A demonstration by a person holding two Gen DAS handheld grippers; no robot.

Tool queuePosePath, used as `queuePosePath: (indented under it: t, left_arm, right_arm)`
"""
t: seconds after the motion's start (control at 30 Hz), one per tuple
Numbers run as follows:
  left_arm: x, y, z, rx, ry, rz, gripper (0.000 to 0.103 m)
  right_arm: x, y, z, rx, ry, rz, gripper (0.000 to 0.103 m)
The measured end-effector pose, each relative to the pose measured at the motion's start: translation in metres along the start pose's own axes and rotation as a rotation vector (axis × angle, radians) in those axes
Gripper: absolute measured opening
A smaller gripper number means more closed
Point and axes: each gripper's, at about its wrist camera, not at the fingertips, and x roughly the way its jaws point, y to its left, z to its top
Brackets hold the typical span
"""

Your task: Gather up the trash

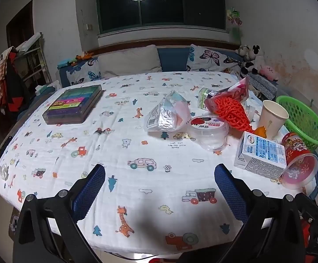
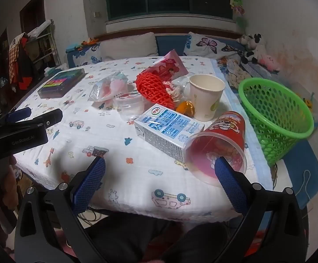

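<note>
Trash lies on the right half of the cartoon-print tablecloth point(image 2: 137, 171): a white and blue milk carton point(image 2: 167, 131), a red plastic cup point(image 2: 220, 146) on its side, an upright paper cup point(image 2: 205, 96), a red foam net point(image 2: 154, 89), a pink wrapper point(image 2: 169, 68), a clear lidded tub point(image 2: 130, 107) and a foil bag point(image 2: 108, 87). A green mesh basket point(image 2: 277, 114) tilts at the table's right edge. My right gripper point(image 2: 159, 175) is open, near the red cup. My left gripper point(image 1: 159, 179) is open over bare cloth, left of the carton point(image 1: 262, 155).
A box of coloured bars point(image 1: 73, 104) lies at the far left of the table. Beyond the table are a sofa with butterfly pillows point(image 1: 211, 58), plush toys point(image 1: 253, 61) and a clothes rack point(image 1: 11, 76). The left gripper's body point(image 2: 27, 127) shows in the right wrist view.
</note>
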Motion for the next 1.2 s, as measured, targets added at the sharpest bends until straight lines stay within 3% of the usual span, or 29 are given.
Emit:
queuePosePath:
  t: [1.2]
  left_arm:
    - [0.0003, 0.0014, 0.0005, -0.01, 0.002, -0.006, 0.097]
  right_arm:
    - [0.0008, -0.0009, -0.0001, 0.002, 0.004, 0.002, 0.099]
